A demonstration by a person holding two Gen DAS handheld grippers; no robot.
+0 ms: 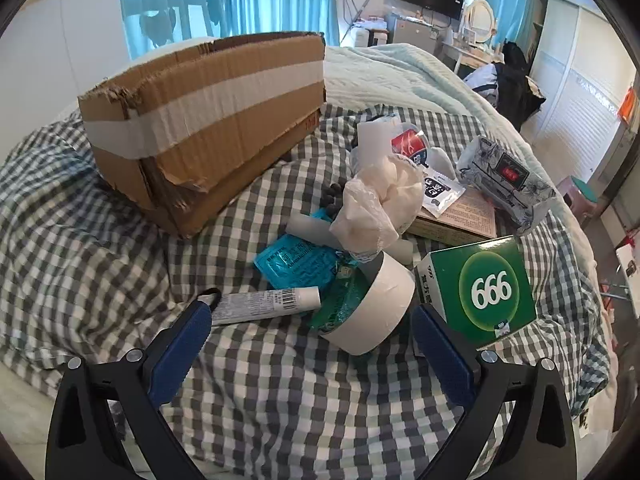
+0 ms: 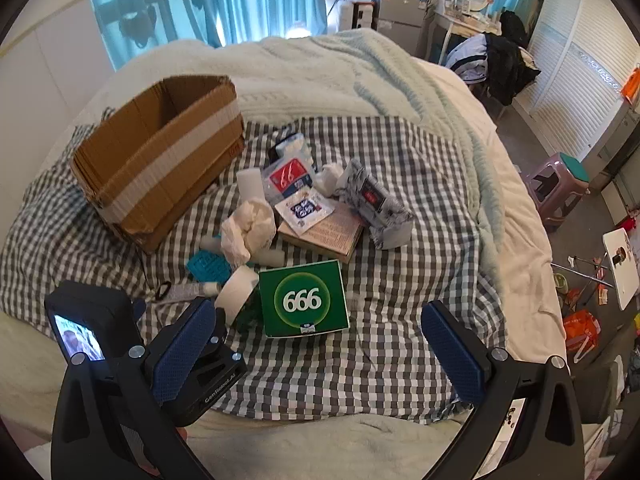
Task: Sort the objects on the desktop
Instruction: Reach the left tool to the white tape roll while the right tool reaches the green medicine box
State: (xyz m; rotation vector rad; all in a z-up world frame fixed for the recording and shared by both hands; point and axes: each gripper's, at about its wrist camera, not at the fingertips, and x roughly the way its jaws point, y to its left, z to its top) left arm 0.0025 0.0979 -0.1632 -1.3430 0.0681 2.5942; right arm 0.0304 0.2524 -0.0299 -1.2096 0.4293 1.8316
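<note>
A heap of small items lies on a checked cloth (image 1: 280,400) over a bed. A white tape roll (image 1: 376,304) sits between the blue pads of my left gripper (image 1: 310,322), which stands open, not touching it. Beside it are a green "666" box (image 1: 484,288), a white tube (image 1: 264,304), a teal packet (image 1: 296,260) and a crumpled white bag (image 1: 380,204). My right gripper (image 2: 320,320) hangs open just in front of the green "666" box (image 2: 304,300). The left gripper's body (image 2: 192,364) shows at the lower left of the right wrist view.
An open, torn cardboard box (image 2: 160,160) stands at the left rear of the cloth. A tissue pack (image 2: 376,200), sachets (image 2: 304,208) and a flat brown carton (image 2: 324,236) lie behind the heap. A pale blanket (image 2: 360,76) covers the bed's far side; the floor at right holds a stool (image 2: 560,184).
</note>
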